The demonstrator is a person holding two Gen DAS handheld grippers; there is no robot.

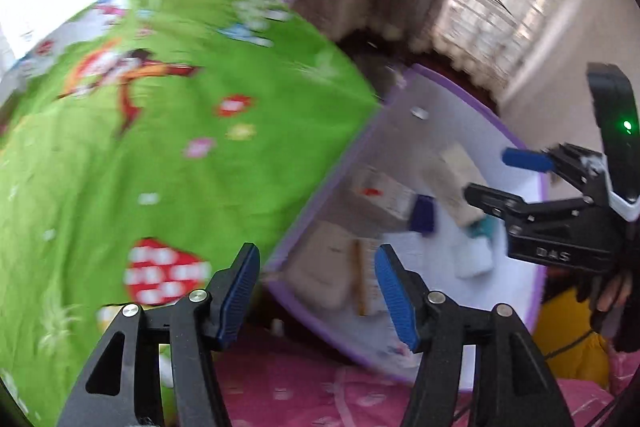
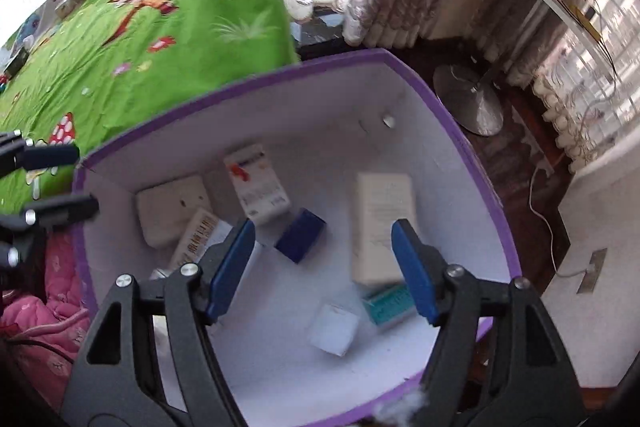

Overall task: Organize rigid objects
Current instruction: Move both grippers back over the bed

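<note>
Purple-rimmed storage box (image 2: 472,131) beside green cartoon bedspread (image 2: 168,39): contains small cartons, incl. dark blue box (image 2: 300,235), tall cream carton (image 2: 380,223). Left hand-held gripper (image 1: 318,295) & right hand-held gripper (image 2: 322,269): jaws apart, nothing held.

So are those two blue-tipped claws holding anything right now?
No. The left gripper and right gripper both stand open and empty, above the purple-rimmed box of small cartons.
</note>
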